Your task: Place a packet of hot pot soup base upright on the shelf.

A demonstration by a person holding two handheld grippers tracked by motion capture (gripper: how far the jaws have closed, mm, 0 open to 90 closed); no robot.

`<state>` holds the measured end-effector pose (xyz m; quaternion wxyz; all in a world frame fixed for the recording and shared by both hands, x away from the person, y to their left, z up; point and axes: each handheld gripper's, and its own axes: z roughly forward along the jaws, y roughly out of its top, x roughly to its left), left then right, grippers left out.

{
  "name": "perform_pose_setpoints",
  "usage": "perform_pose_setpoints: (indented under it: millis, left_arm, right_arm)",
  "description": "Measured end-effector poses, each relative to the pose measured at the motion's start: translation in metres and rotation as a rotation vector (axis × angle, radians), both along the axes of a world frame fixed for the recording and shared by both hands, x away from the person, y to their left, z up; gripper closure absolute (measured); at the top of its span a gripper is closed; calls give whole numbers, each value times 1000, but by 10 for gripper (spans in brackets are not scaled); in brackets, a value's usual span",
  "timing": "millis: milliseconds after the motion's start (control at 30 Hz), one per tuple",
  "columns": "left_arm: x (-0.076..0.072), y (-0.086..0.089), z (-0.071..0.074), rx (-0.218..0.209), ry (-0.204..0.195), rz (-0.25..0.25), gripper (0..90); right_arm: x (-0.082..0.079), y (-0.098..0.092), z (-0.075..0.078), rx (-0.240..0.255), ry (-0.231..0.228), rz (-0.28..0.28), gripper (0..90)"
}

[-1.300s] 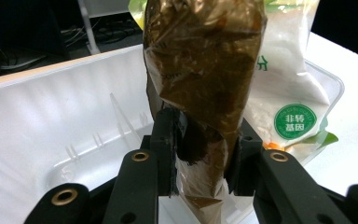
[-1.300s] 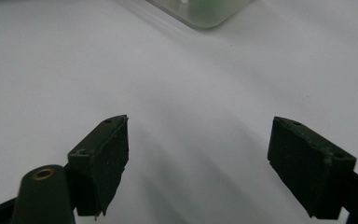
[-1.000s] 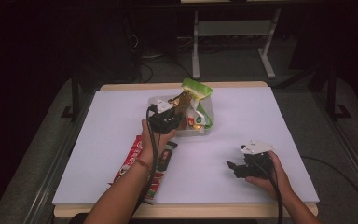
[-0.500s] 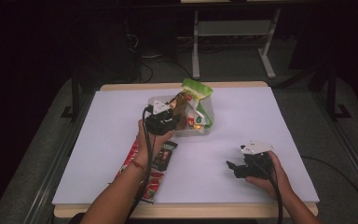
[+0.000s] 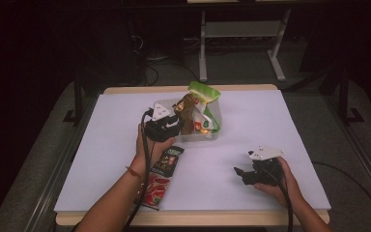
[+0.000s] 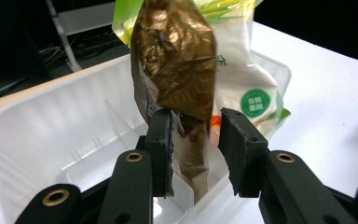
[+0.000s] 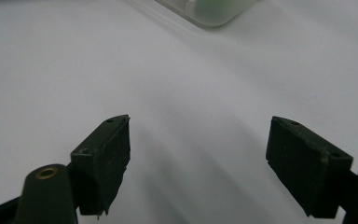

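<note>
The left tongs (image 6: 196, 154) stood at the near wall of the clear plastic tray (image 6: 51, 135), and their jaws had just been opening. The brown foil packet (image 6: 175, 70) stood upright between them: one pad lay against its edge, the other stood apart from it with a clear gap, so the grip looked released rather than clenched. The packet's lower end reached down into the tray, beside a thin divider. Just behind it leaned a white and green bag (image 6: 249, 84), also in the tray.

From the high view, the tray (image 5: 212, 136) sat toward the far middle of the white bench (image 5: 270, 121). A red and black snack packet (image 5: 162, 176) lay flat on the bench near the left forearm.

The right tongs (image 7: 198, 158) rested low over bare bench, well apart from the tray, jaws spread wide with nothing between them.
</note>
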<state>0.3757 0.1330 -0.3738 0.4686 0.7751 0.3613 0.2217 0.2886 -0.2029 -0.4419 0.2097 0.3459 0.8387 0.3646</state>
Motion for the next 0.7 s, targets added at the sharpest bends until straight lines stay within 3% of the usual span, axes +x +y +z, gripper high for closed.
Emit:
perform_pose_setpoints:
  millis: [400,700]
  left_arm:
    - [-18,30,6,44,-20,-10,563]
    - [-38,74,1,88,-19,-59,517]
  right_arm:
    - [0,2,0,9,9,7,217]
    - [1,5,0,14,13,26,217]
